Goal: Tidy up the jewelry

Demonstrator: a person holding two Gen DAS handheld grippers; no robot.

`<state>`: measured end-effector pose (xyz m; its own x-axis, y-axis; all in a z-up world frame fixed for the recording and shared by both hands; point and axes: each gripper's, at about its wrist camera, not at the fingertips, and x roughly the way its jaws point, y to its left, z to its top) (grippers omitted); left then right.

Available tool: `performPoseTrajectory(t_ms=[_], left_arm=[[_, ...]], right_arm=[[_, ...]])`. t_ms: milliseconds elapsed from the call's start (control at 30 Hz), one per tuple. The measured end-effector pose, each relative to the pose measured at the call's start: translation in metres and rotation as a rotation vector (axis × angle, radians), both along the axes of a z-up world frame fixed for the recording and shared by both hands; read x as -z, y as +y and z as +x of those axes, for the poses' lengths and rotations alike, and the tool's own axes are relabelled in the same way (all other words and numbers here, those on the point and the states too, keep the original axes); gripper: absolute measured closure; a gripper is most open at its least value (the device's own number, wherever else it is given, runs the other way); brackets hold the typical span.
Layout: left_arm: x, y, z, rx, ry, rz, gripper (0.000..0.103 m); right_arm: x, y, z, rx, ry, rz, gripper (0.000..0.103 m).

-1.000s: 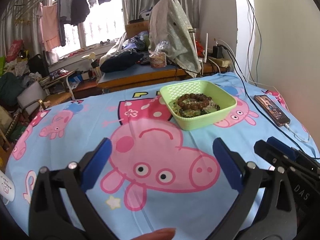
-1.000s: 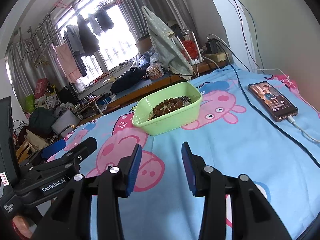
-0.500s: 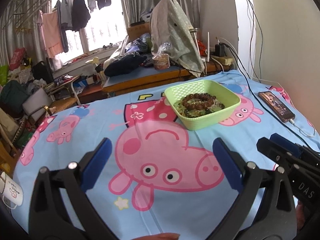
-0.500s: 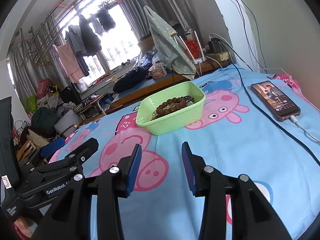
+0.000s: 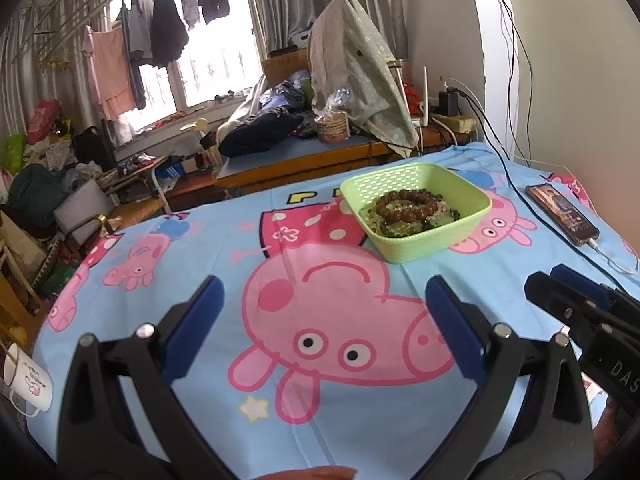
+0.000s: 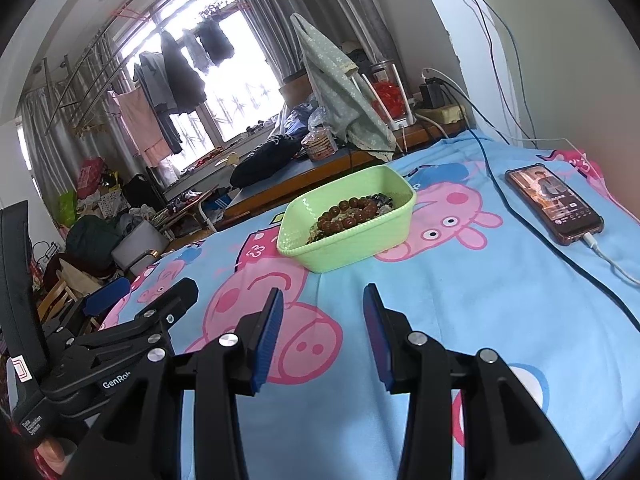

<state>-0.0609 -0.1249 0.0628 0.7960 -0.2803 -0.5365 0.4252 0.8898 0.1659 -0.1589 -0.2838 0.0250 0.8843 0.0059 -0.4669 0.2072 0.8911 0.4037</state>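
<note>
Little has shifted since the earlier frames: the left wrist view has swung slightly, so the green basket (image 5: 416, 216) sits a touch further right and a white mug (image 5: 28, 380) has come into the lower-left edge; the right wrist view is all but unchanged.

Left claw (image 5: 324, 328): blue pads set wide apart, nothing between them, hovering over the pig-print blue sheet (image 5: 200, 360) that covers the surface. Right claw (image 6: 322, 334): pads parted by a narrow gap, nothing gripped, also above the sheet.

Jewelry: a brown bead bracelet (image 5: 406, 208) lies on top of other beaded pieces inside the basket. In the right wrist view the same basket (image 6: 348, 236) stands ahead of the claw, well apart from both claws, with the bracelet (image 6: 346, 216) visible over its rim.

Other items: a phone (image 6: 554, 204) lies screen-up on the sheet to the right of the basket, with a white cable plugged into its near end. A dark cable (image 6: 532, 232) runs across the sheet between basket and phone.
</note>
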Motion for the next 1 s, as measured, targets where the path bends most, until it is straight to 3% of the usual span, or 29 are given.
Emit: performPoseTrajectory(t_ms=[1000], left_arm=[[0.013,-0.001,-0.002,0.030,-0.007,0.055,0.006]], right_arm=[[0.013,-0.003,0.003,0.002,0.017,0.019,0.091]])
